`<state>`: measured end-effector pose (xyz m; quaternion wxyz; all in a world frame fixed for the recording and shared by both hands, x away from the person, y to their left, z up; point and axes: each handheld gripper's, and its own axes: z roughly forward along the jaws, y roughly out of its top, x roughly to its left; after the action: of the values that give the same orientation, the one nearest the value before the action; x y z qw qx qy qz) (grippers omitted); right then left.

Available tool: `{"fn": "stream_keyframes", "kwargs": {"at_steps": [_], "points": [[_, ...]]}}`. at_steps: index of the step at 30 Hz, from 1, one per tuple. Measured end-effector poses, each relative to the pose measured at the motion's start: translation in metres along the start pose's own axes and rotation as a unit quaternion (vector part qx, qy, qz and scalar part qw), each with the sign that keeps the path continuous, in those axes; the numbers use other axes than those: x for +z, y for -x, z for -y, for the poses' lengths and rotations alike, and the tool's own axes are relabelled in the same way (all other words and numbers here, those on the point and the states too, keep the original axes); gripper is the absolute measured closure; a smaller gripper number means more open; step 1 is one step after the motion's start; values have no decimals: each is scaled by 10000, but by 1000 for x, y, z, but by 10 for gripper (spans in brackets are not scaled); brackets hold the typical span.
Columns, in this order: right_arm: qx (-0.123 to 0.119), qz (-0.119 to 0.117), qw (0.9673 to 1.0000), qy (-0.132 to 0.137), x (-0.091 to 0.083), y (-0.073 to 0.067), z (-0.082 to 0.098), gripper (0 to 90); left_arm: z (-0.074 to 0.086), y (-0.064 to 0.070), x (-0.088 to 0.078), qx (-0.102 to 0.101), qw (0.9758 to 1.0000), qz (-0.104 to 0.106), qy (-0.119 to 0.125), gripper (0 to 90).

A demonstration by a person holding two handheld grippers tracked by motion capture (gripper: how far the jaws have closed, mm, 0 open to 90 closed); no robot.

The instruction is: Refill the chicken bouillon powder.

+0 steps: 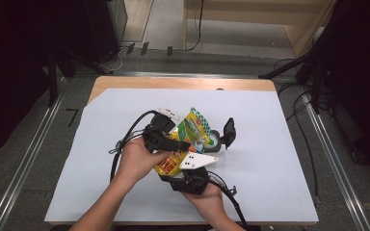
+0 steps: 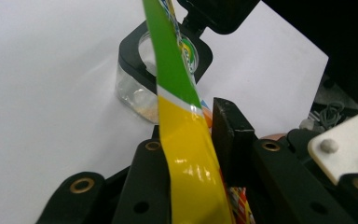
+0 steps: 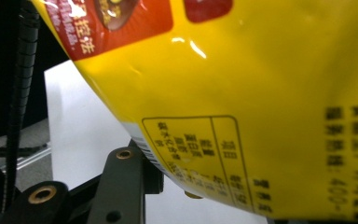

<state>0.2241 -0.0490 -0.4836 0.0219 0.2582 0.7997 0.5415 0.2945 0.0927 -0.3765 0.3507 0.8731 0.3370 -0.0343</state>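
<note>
A yellow and green snack bag (image 1: 192, 129) is held up over the middle of the table between both grippers. My left gripper (image 1: 180, 143) comes in from the left and is shut on the bag's edge (image 2: 186, 140), which runs up between its jaws. My right gripper (image 1: 185, 169) is below, under its white plate, and grips the bag's lower yellow part (image 3: 261, 93). One of its fingers (image 3: 121, 186) shows beside the bag and the other is hidden behind it. A small clear container (image 1: 213, 139) with a black rim (image 2: 135, 88) stands just beyond the bag, its black lid (image 1: 229, 131) raised.
A white sheet (image 1: 270, 168) covers the wooden table (image 1: 173, 83). Black cables (image 1: 120, 149) trail from the grippers along the person's forearms. Metal rails and dark stands line the floor on both sides.
</note>
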Motion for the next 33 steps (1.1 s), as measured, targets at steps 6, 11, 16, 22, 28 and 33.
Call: {"fn": "stream_keyframes", "kwargs": {"at_steps": [6,11,16,22,28,33], "points": [[165,-207,9995,154,-3,4,0,631,-2,1,-4,73,9999,66,-43,676],[278,-422,9983,287,-6,5,-3,632,-3,0,-12,-8,9999,125,-41,664],[210,-545,9980,261,-5,1,-6,632,-4,-1,-16,-197,9997,78,-75,781],[228,-348,9988,257,-6,-4,-11,626,-8,-4,-16,-437,9989,160,97,830],[211,-64,9996,155,-3,-7,-15,585,-10,-6,-15,-715,9972,146,176,837],[314,67,9994,103,-4,-6,-16,633,-11,-8,-13,-787,9963,263,214,829]]}}
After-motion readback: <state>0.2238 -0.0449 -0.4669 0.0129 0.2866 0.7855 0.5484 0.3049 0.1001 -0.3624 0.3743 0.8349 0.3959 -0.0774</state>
